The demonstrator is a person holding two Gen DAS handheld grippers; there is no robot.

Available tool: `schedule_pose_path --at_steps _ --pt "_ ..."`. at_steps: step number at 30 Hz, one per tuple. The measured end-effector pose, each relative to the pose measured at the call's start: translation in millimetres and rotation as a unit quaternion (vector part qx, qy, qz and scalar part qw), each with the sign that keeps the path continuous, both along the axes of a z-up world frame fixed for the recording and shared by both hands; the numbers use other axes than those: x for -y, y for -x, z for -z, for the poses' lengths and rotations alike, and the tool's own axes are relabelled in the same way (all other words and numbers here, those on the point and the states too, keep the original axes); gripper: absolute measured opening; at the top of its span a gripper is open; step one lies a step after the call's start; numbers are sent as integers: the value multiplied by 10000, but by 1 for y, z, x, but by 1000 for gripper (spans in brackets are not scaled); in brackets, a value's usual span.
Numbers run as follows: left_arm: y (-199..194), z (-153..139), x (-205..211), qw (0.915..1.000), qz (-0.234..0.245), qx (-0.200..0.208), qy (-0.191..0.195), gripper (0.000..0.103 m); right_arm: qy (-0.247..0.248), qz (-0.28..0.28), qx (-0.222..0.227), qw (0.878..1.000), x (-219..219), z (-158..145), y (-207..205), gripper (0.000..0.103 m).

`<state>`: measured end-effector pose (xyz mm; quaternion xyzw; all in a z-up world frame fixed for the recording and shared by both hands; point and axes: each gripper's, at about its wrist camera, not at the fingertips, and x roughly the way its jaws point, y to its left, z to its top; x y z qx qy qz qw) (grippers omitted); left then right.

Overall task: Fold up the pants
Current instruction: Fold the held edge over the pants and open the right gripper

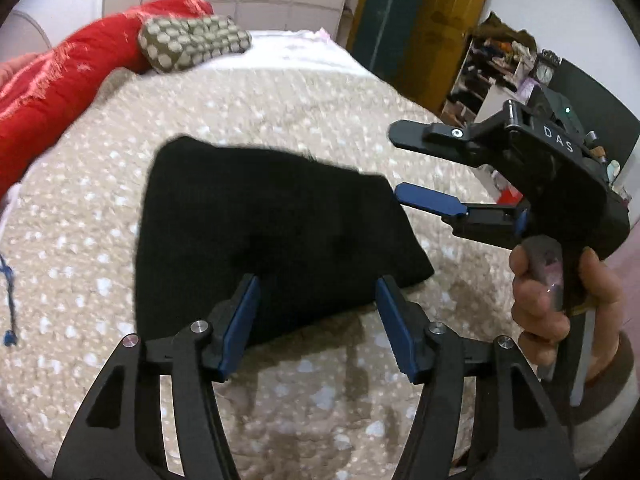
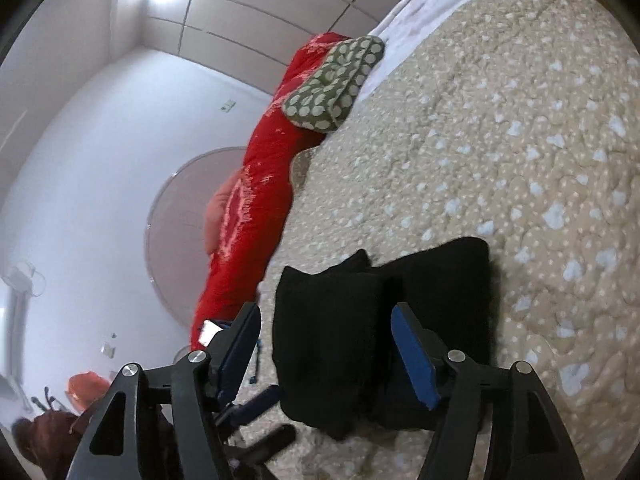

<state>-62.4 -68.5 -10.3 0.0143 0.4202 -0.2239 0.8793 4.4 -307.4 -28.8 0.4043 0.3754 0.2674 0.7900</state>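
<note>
The black pants (image 1: 272, 232) lie folded into a compact bundle on the beige dotted bedspread (image 1: 280, 120). My left gripper (image 1: 318, 286) stands open over the bundle's near edge, its blue pads (image 1: 240, 320) apart from the cloth. To the right, a hand (image 1: 552, 300) holds my right gripper (image 1: 396, 160), open beside the bundle's right corner. In the right wrist view the pants (image 2: 340, 340) lie between and beyond the spread fingers of the right gripper (image 2: 326, 312), which grips nothing. The left gripper (image 2: 276, 416) shows at the lower left, just beside the bundle.
A red quilt (image 1: 68, 68) and a patterned pillow (image 1: 192, 40) lie at the bed's far left. A cluttered shelf (image 1: 500, 68) and a dark cabinet stand past the bed's right side. A blue cord (image 1: 8, 304) hangs at the left edge. Bare bedspread (image 2: 520, 140) stretches beyond the pants.
</note>
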Motion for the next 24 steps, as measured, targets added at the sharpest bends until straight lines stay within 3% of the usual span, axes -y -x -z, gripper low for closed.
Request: schedule_pose_path --at_steps 2,8,11,13,15,17,21,24 --pt "4 -6 -10 9999 -49 83 90 60 222 -49 -70 9997 -6 3 4 67" --pt "7 -18 -44 9976 -536 411 -181 60 740 -319 -196 9966 -40 16 -4 67" --pt "-3 -6 -64 9953 -918 185 -236 60 1184 -438 -4 9920 -63 17 -10 67" --pt "-10 0 -76 9941 -1083 -30 -34 60 1495 -528 161 9872 -77 17 -15 57" --pt "-13 2 -82 9923 -1234 -116 79 60 1972 -570 356 9781 -92 17 -18 31" --pt "-13 -1 -83 9916 -1296 -32 50 60 2092 -616 566 9743 -95 11 -18 16" --pt "-16 -10 -74 9918 -1261 194 -61 60 2307 -274 1034 9671 -72 -21 -3 12" --pt "-25 -8 -69 9910 -1336 110 0 60 2475 -93 984 9638 -48 -31 6 12"
